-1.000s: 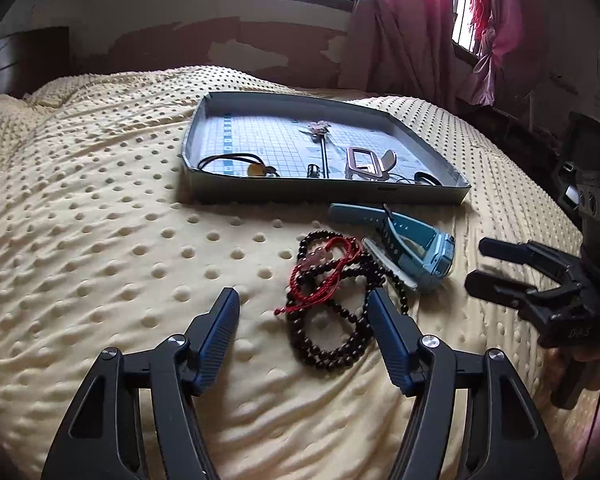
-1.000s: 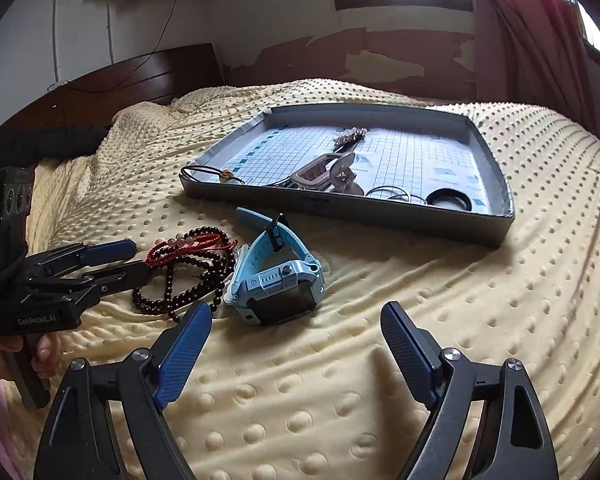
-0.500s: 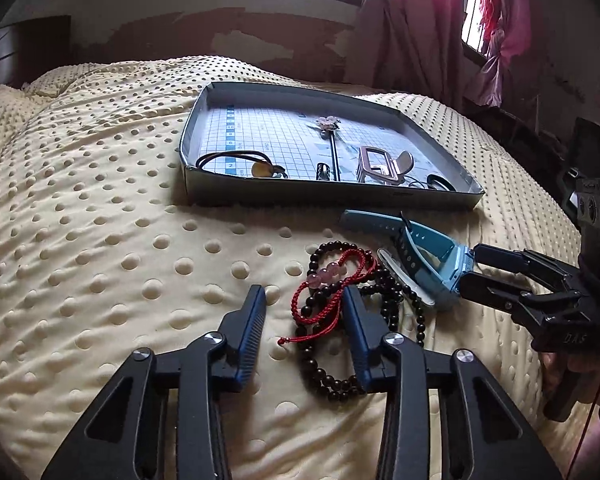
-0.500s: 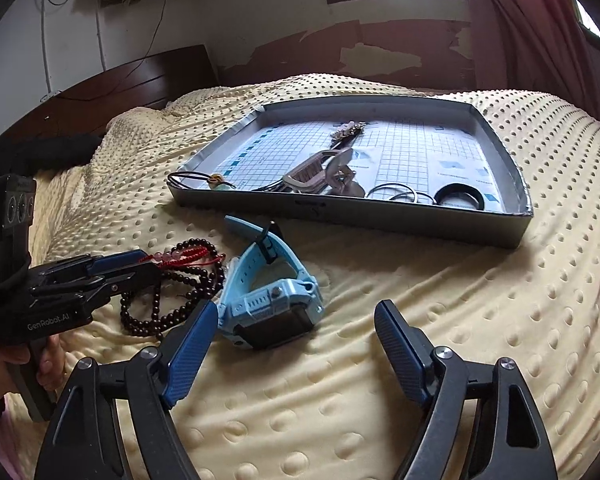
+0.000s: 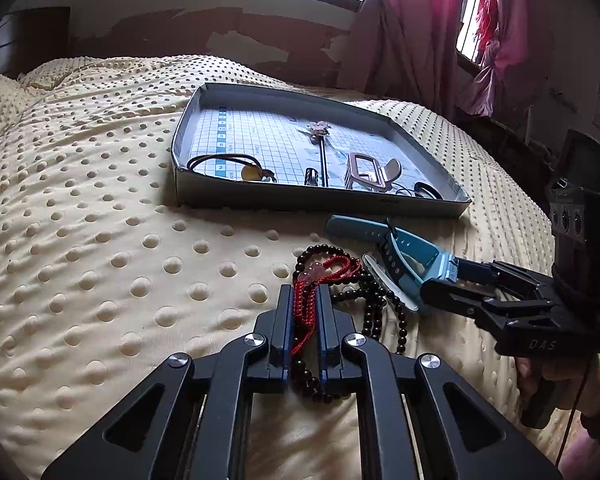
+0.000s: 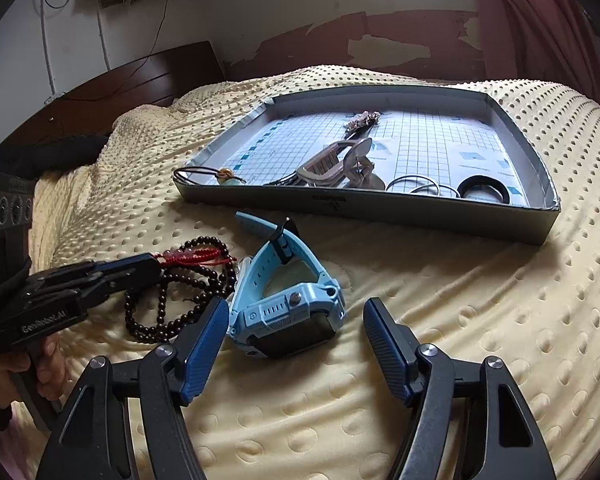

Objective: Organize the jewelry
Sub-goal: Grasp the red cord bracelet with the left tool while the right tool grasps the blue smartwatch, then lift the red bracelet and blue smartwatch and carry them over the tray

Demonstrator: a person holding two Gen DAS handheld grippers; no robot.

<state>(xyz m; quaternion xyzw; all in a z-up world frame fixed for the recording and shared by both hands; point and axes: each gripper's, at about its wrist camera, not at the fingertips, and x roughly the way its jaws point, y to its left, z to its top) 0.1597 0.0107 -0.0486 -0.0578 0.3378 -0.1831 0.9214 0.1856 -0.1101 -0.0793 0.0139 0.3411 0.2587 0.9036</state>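
Where the bed's dotted yellow blanket (image 5: 112, 264) spreads out, the things lie as follows.

Tray: a grey tray (image 5: 316, 200) with a grid-printed floor sits on the blanket, beyond the loose pieces.
Tray contents: a black cord with an amber pendant (image 5: 250, 171) at its left near corner; a flower-topped hairpin (image 5: 321, 136) toward the middle; a rose-gold buckle (image 5: 366, 174) beside it; thin rings (image 6: 414, 184) and a dark bangle (image 6: 485, 194) at the right near corner.
Surroundings: a dark wooden headboard (image 6: 140, 80), a peeling wall and pink curtains (image 5: 416, 28) behind the bed.
Watch: a light-blue watch (image 6: 288, 304) lies on the blanket in front of the tray, strap looped, face toward the right camera.
Beads: a dark bead string (image 6: 180, 300) is coiled just left of the watch, touching its strap in the left view.
Red cord: a red cord bracelet (image 5: 328, 270) lies across the top of the beads.
In the way: the beads run under the red cord and under the left fingers, so their near loop is partly hidden.
Left gripper (image 5: 303, 316): clenched on the red cord, which runs between its blue pads (image 5: 286, 320); a hand (image 6: 44, 364) grips its handle.
Right gripper (image 6: 296, 340): spread wide, straddling the watch body; the left pad is just beside the case, the right pad apart; nothing is grasped.
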